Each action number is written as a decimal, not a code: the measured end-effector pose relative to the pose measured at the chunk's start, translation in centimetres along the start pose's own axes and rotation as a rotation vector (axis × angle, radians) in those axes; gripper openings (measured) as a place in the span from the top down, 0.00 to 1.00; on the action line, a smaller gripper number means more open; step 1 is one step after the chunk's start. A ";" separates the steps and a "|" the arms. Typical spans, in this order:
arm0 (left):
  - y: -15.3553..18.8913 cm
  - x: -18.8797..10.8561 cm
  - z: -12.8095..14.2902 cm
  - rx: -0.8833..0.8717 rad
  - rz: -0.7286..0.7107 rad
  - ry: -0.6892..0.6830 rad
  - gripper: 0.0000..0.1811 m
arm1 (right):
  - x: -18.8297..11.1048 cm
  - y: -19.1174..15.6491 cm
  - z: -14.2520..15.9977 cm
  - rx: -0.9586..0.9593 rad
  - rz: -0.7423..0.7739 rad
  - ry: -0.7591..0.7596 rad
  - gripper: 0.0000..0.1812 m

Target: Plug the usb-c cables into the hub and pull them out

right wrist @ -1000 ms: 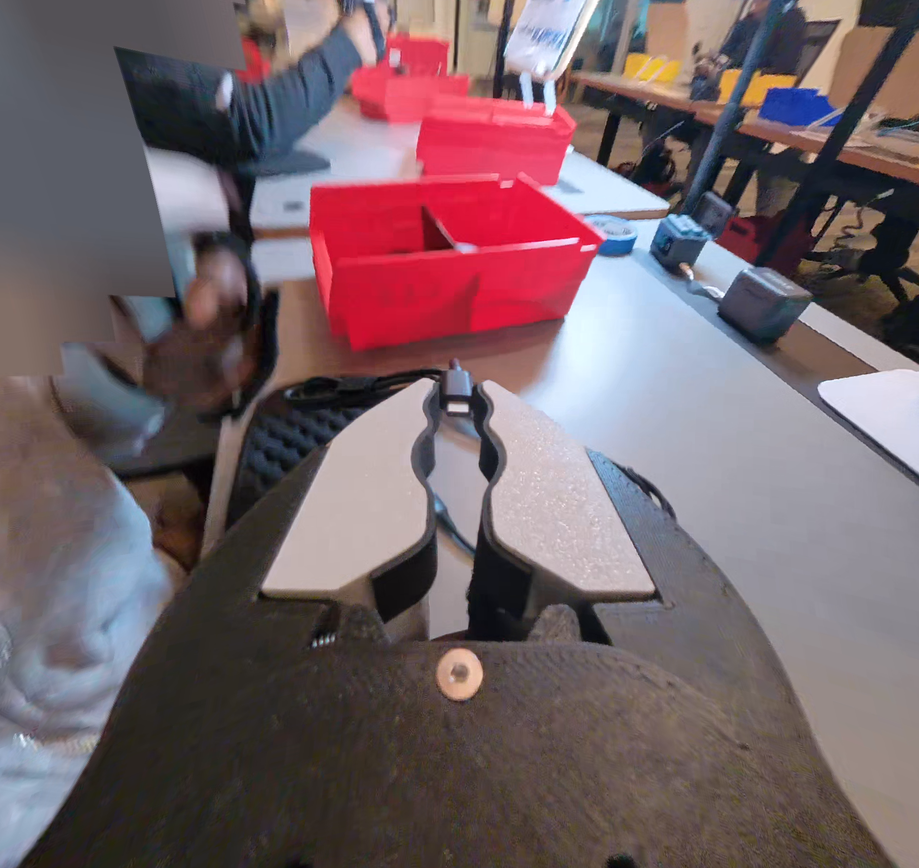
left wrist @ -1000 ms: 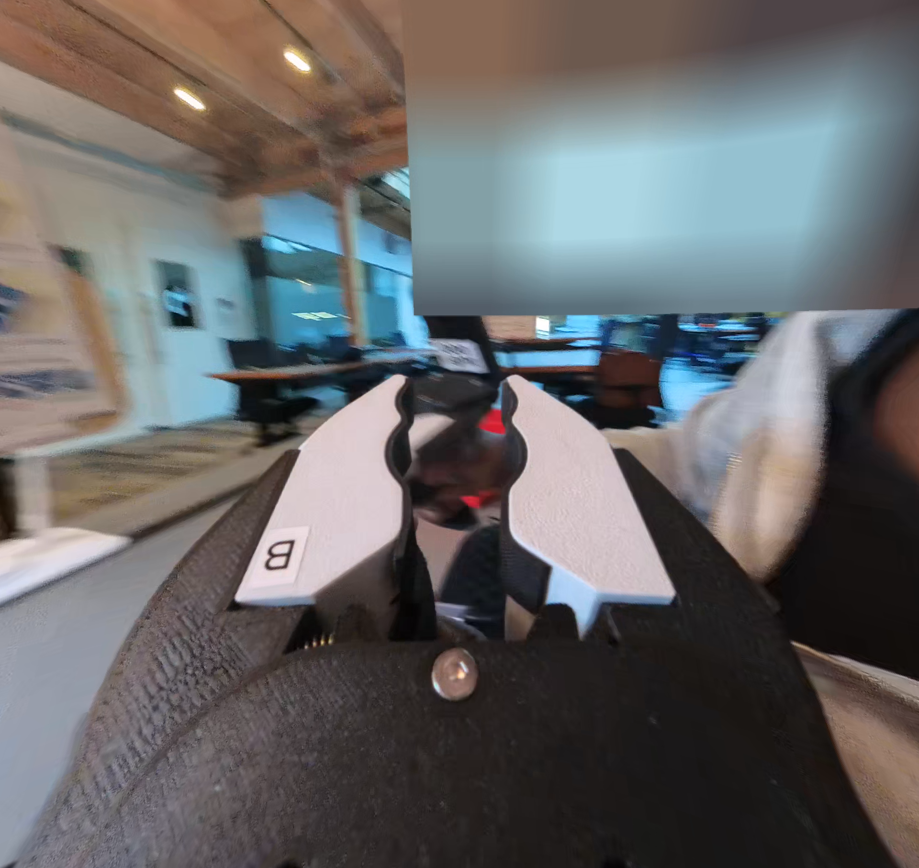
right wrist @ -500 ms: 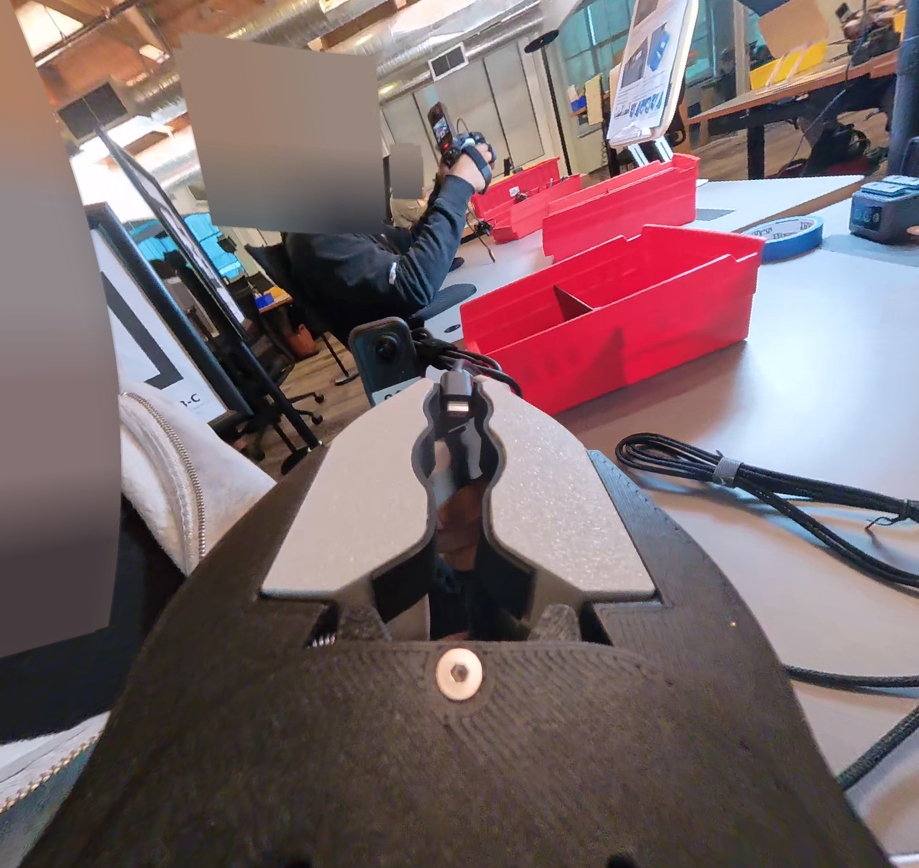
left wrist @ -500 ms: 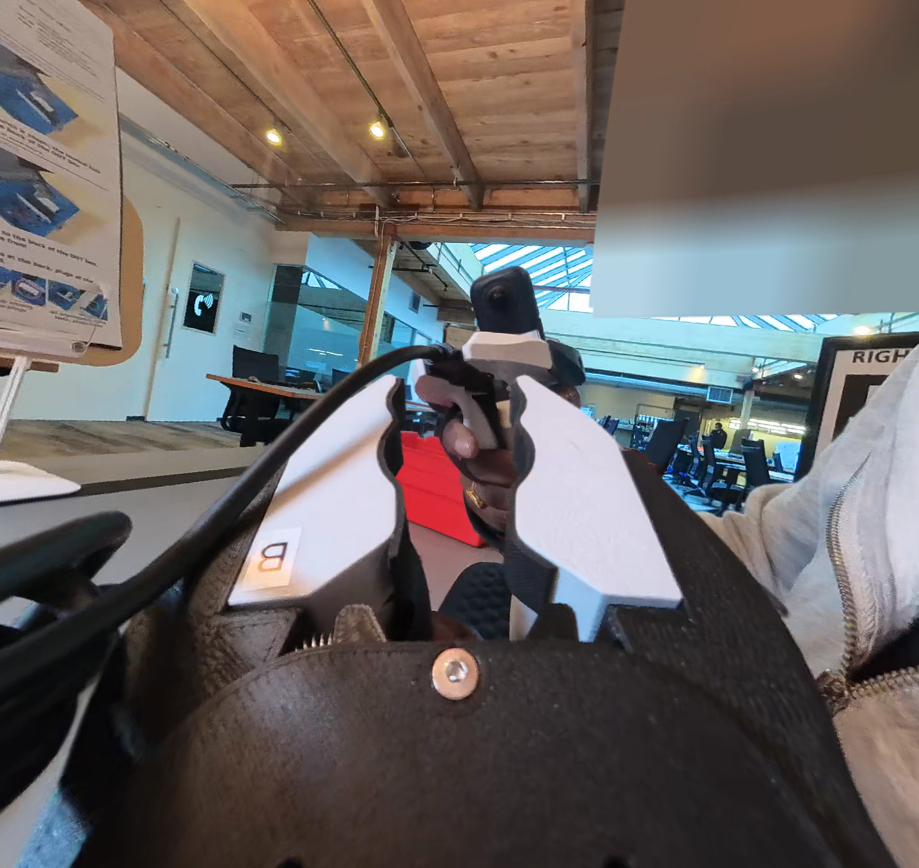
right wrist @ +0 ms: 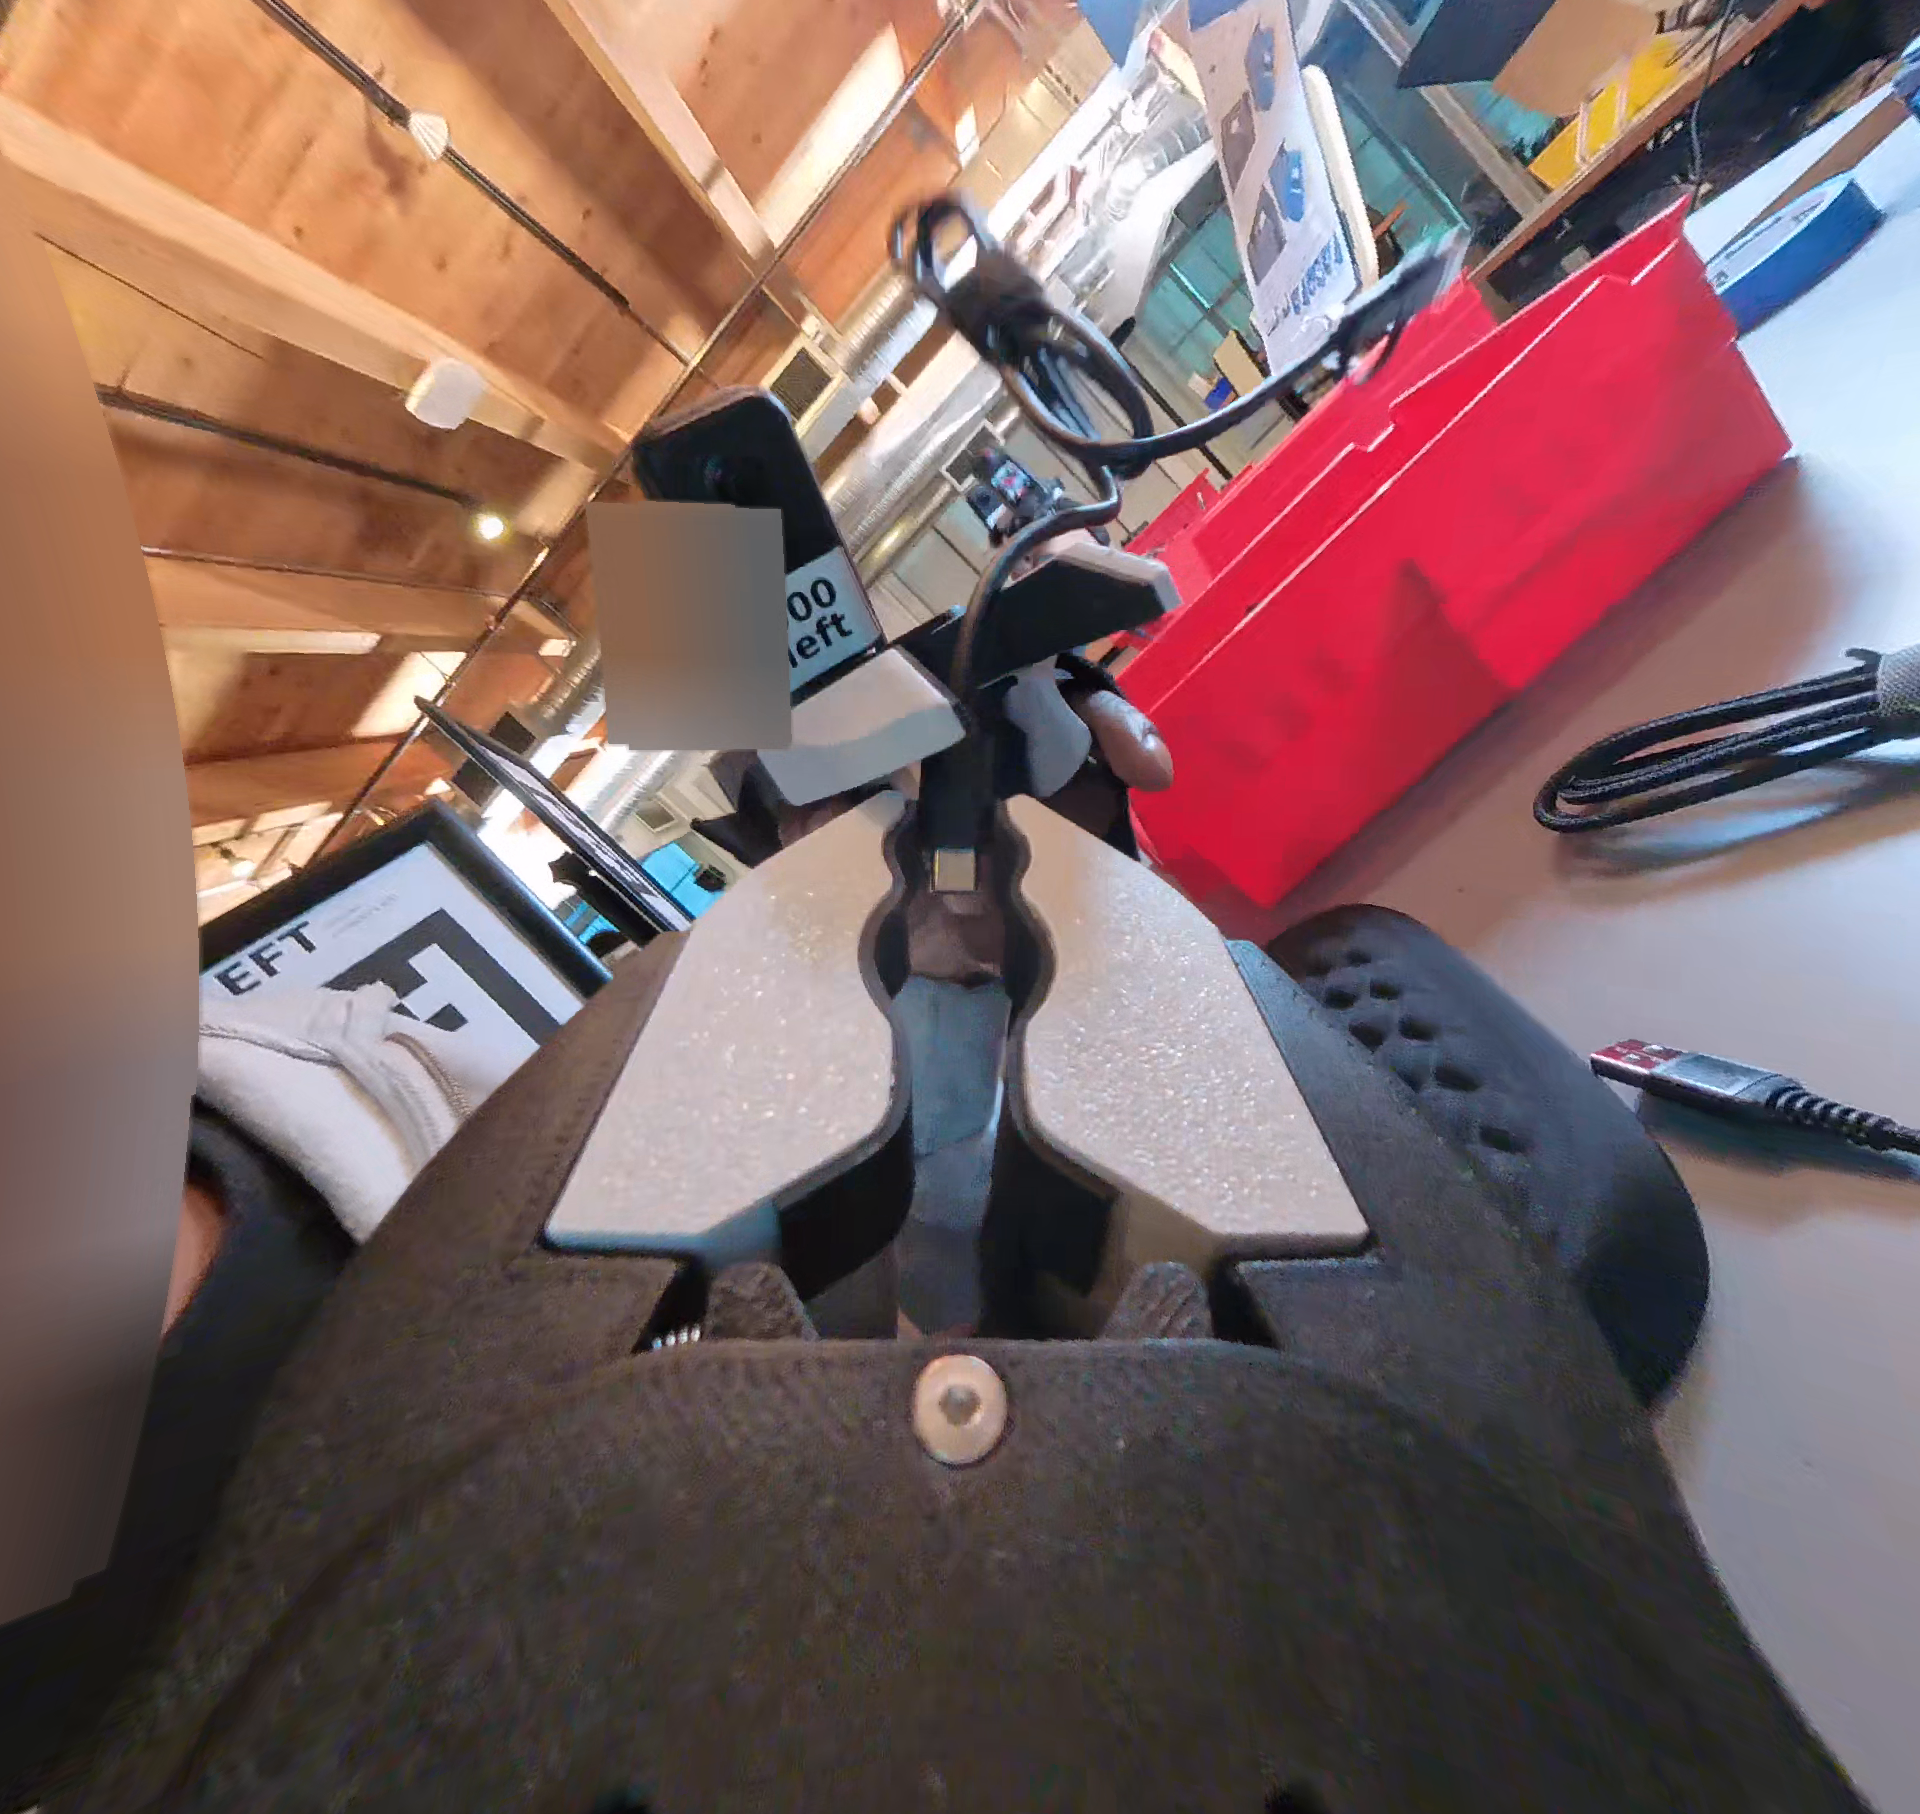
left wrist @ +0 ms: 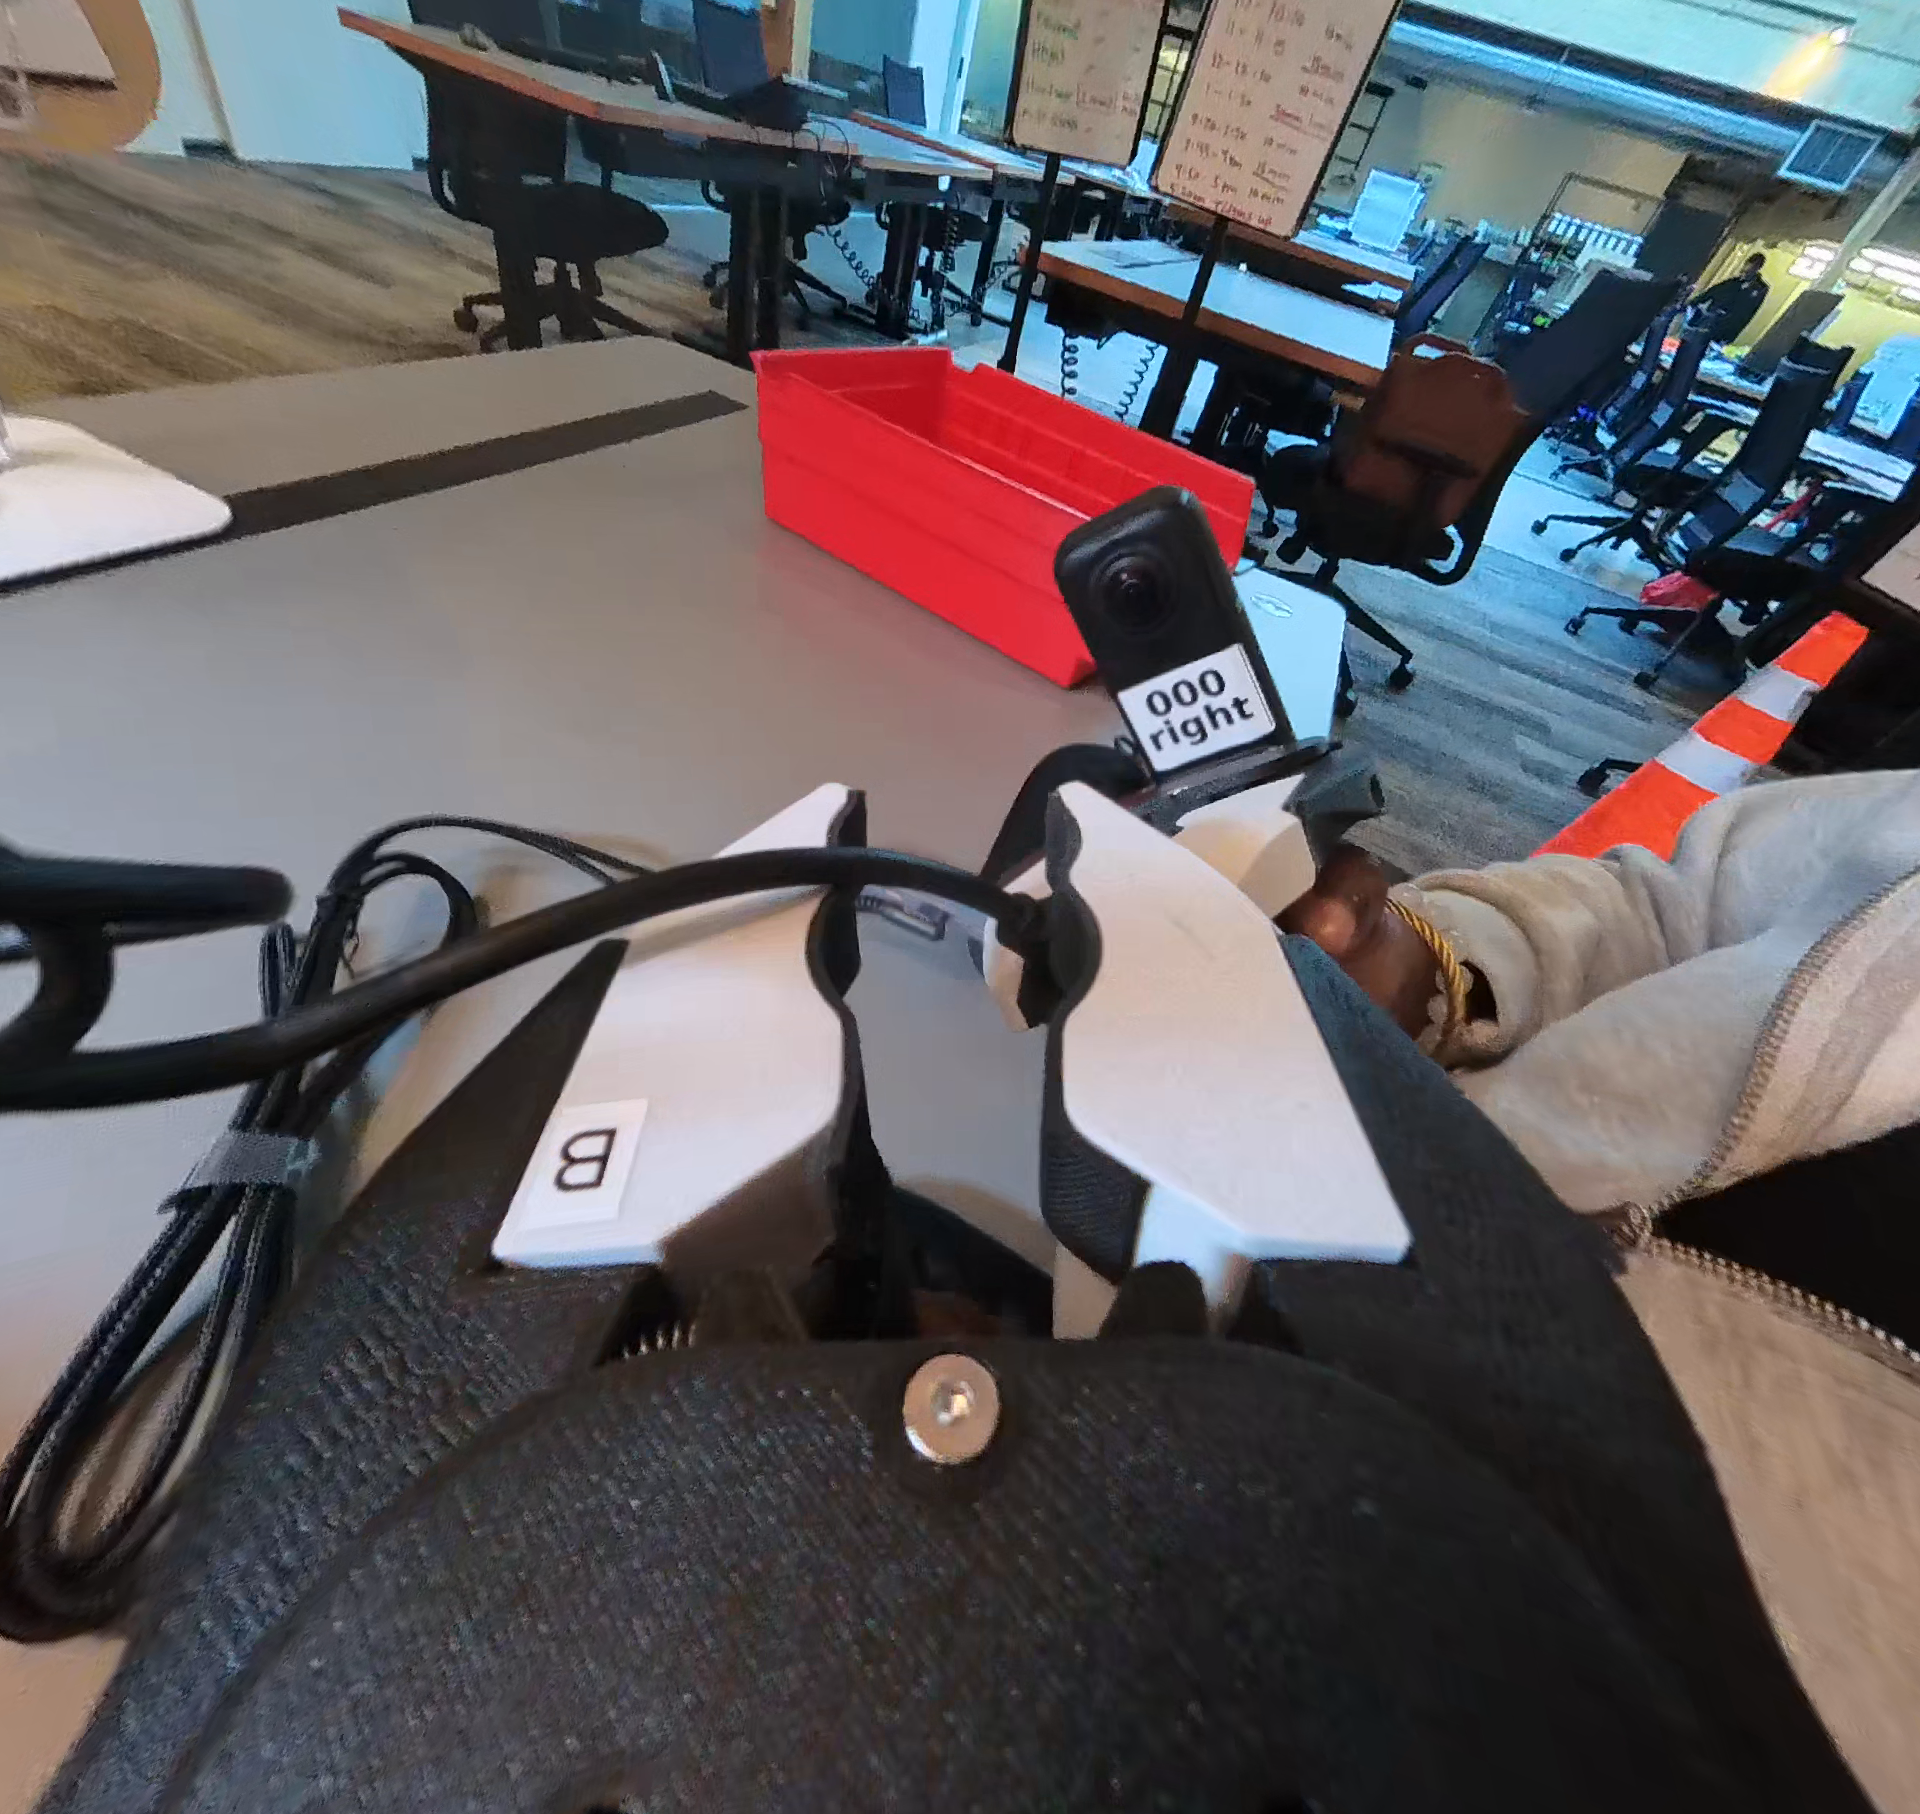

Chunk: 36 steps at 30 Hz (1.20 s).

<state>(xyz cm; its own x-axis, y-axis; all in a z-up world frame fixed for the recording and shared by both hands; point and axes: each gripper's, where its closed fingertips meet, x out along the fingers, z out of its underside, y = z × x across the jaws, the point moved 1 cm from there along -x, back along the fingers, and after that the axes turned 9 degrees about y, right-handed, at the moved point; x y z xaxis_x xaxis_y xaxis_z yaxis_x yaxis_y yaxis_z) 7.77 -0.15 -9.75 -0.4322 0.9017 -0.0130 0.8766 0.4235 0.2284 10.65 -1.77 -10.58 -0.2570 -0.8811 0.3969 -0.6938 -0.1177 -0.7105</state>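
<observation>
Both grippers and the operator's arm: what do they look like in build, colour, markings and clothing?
Both grippers share one build. The left gripper has a textured black body, a silver screw, two flat white scalloped fingers and a white sticker on one. The right gripper matches, without a sticker on its fingers, and carries a black camera with a white label. The operator wears a light grey zip-up fleece sleeve and a gold bracelet.

place: open-plan office used as a workshop or lab
furniture: rows of desks (left wrist: pixel 644 102) and black office chairs (left wrist: pixel 551 226)
boards: handwritten whiteboards (left wrist: pixel 1283 71) on stands
ceiling: exposed wood beams (right wrist: pixel 312 143), spot lights
bench gear: grey desk (left wrist: pixel 468 642) with red bins (left wrist: pixel 966 507), traffic cone (left wrist: pixel 1725 725)
</observation>
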 end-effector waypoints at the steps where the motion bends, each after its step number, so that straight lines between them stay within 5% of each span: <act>1: 0.0 -0.3 0.4 -0.017 0.003 -0.023 0.82 | 0.1 0.1 0.4 0.002 0.003 -0.014 0.93; 4: 0.1 -1.2 1.1 -0.039 0.022 -0.034 0.82 | 0.2 0.1 1.5 0.044 -0.014 -0.029 0.93; 9: 1.8 -2.5 -0.3 -0.115 0.204 0.159 0.81 | 0.2 -0.9 0.0 0.014 -0.074 0.020 0.93; 19: 2.6 -3.0 -1.5 -0.004 0.287 0.421 0.88 | 0.0 -2.2 -1.3 -0.448 -0.046 -0.215 0.93; 25: 3.2 -2.8 -1.1 -0.052 0.342 0.392 0.88 | -0.3 -2.1 -1.3 -0.546 -0.038 -0.367 0.94; 36: 2.6 -2.5 -1.0 -0.059 0.291 0.366 0.93 | -0.6 -1.6 -1.5 -0.479 -0.036 -0.248 0.93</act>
<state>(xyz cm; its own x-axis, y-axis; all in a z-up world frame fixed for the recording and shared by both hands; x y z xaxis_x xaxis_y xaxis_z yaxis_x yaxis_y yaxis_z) 10.89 -1.37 -8.19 -0.2256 0.8876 0.4015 0.9636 0.1425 0.2263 10.93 -0.39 -8.77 -0.1007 -0.9689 0.2260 -0.9434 0.0208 -0.3311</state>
